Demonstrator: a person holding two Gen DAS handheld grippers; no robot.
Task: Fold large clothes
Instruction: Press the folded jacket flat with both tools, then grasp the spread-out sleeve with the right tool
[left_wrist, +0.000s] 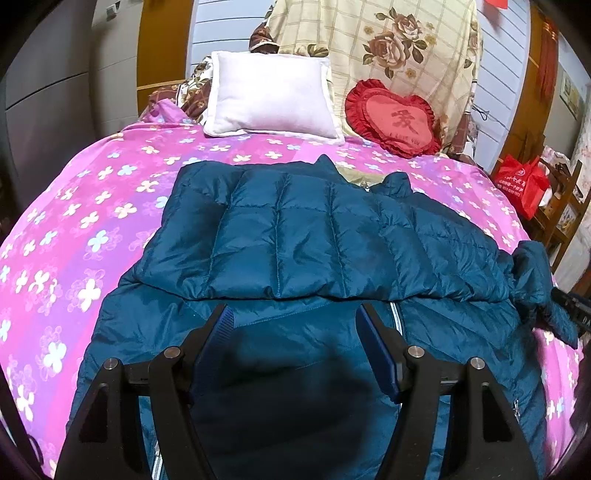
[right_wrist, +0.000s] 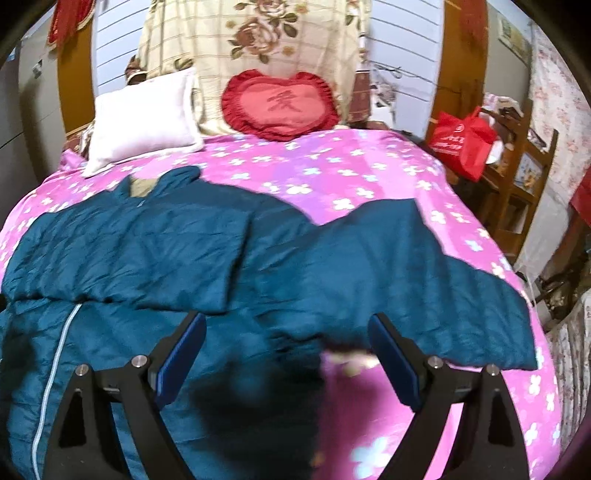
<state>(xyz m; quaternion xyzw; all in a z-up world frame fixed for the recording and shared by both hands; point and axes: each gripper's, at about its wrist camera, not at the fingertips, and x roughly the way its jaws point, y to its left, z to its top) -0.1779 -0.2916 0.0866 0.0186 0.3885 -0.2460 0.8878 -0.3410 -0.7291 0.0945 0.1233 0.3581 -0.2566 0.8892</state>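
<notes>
Teal puffer jacket (left_wrist: 295, 236) flat on pink floral bedspread (left_wrist: 92, 206), zip side up; one sleeve laid across chest, other sleeve (right_wrist: 388, 266) out to side; L gripper (left_wrist: 295, 317) and R gripper (right_wrist: 286, 325) jaws apart, empty, above jacket; est. early stage; 2nd sleeve, body folds left.

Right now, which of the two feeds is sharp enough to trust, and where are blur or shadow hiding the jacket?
Left wrist view: sharp, the jacket quilting reads clearly; a dark shadow lies between the open left gripper fingers. Right wrist view: motion-blurred, the jacket stitching is smeared, worst at its edge near the open right gripper, above a black shadow. Both views bend the bed edges, fisheye style.
</notes>
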